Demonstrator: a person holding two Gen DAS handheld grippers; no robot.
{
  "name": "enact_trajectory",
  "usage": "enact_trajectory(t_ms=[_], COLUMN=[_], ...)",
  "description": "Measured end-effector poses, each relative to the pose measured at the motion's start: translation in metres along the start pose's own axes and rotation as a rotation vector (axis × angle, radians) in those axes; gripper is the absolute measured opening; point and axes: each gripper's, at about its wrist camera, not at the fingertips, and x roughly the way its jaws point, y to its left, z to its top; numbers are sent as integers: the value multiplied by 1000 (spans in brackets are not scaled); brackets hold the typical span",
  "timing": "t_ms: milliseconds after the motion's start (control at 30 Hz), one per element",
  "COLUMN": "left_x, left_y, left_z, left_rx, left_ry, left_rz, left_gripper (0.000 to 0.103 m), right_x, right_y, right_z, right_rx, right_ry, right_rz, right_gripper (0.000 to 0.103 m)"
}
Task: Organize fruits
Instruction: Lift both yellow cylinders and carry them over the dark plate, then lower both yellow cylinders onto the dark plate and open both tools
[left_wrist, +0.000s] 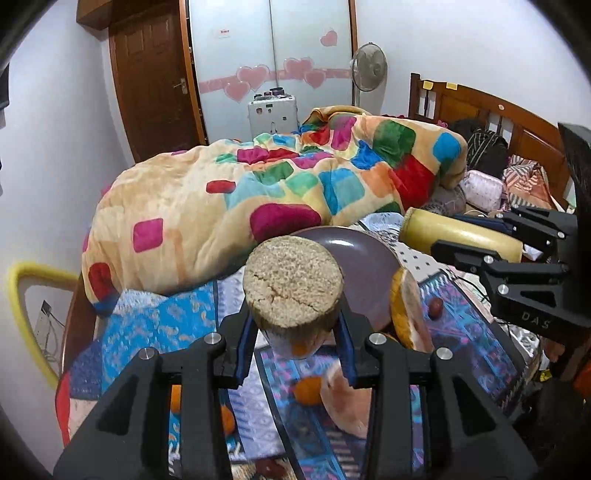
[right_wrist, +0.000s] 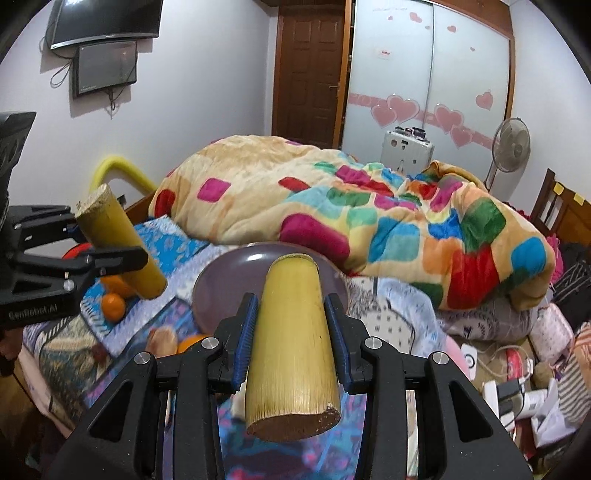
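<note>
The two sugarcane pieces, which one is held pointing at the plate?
The sugarcane piece in the right hand-held gripper; its far end points at the purple plate. The left one tilts upward.

My black grippers (right_wrist: 291, 339) hold yellow cane (right_wrist: 291, 350); purple plate (right_wrist: 225, 280), orange tangerines (right_wrist: 112, 306), blanket (right_wrist: 369, 210) in multicoloured squares.
</note>
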Motion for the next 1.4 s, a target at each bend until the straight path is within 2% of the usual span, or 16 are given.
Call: enact_trajectory(t_ms=[233, 400, 567, 733, 833, 933, 1100, 1267, 1400], left_x=[39, 69, 101, 114, 111, 109, 115, 135, 145], left_y=[0, 0, 6, 15, 10, 2, -8, -4, -1], left_z=[22, 33, 36, 24, 17, 9, 1, 2, 5], left_rx=[12, 29, 16, 0, 18, 44, 72, 50, 21], left_ry=[9, 14, 62, 92, 84, 101, 134, 200, 214], left_rz=[16, 37, 34, 31, 24, 3, 9, -5, -2], left_gripper=[38, 38, 38, 38, 38, 38, 38, 38, 38], right_x=[33, 69, 85, 83, 85, 89, 102, 111, 116], right_y=[-7, -6, -4, -5, -5, -2, -4, -5, -5], right_z=[17, 15, 12, 8, 0, -10, -15, -9, -7], right_rx=[6, -22, -46, -48, -56, -79, -79, -65, -58], right_ry=[-2, 54, 84, 87, 118, 150, 197, 197, 200], right_rz=[-1, -6, 7, 16, 15, 8, 15, 26, 35], right_gripper=[34, 34, 34, 34, 34, 34, 32, 32, 31])
